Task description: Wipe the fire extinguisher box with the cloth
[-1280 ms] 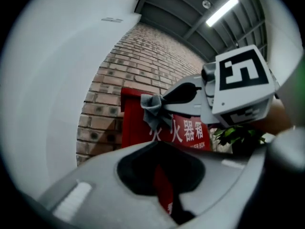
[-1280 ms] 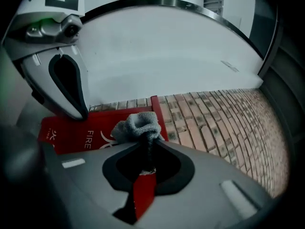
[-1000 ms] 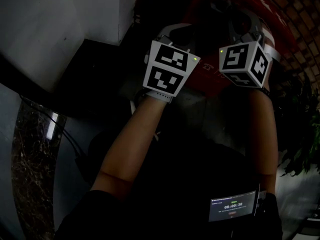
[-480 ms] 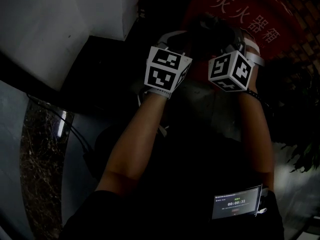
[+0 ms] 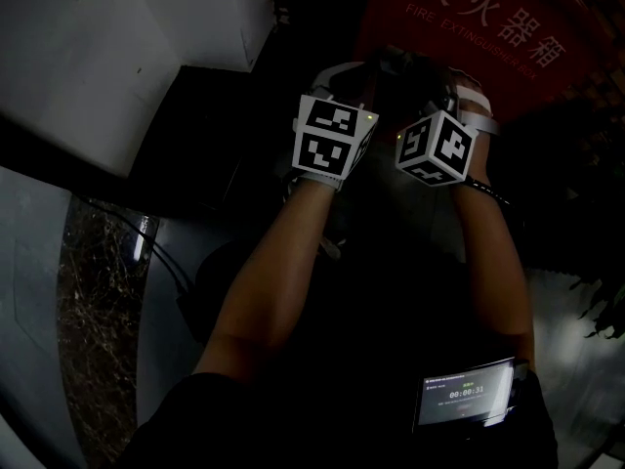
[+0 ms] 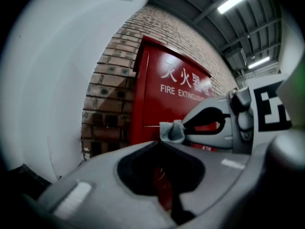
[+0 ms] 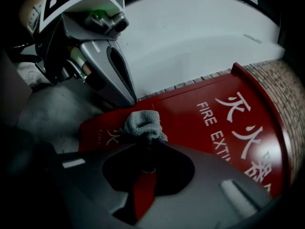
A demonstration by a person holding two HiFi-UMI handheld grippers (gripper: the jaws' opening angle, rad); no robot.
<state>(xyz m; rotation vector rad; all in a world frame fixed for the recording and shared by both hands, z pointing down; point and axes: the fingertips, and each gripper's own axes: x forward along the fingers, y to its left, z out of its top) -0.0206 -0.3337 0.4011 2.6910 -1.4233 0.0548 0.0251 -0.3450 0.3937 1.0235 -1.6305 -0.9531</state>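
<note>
The red fire extinguisher box (image 5: 508,27) with white lettering stands just ahead of both grippers, its front also filling the left gripper view (image 6: 162,99) and the right gripper view (image 7: 228,123). My right gripper (image 7: 145,140) is shut on a small grey cloth (image 7: 142,122) that bunches out past its tips, close to the box front. The left gripper (image 6: 159,142) is shut with nothing in it, right beside the cloth (image 6: 171,131). In the dark head view their marker cubes (image 5: 332,145) sit side by side and the tips are lost in shadow.
A white pillar (image 5: 98,47) rises at the left of the box, with a brick wall (image 6: 107,109) behind it. Dark speckled floor (image 5: 88,311) and a cable (image 5: 161,262) lie below left. Plant leaves (image 5: 601,311) show at the right. A small screen (image 5: 467,396) hangs at the person's waist.
The two grippers have drawn closer together, the right one shifting left towards the left one. More of the box's lettering has come into the head view.
</note>
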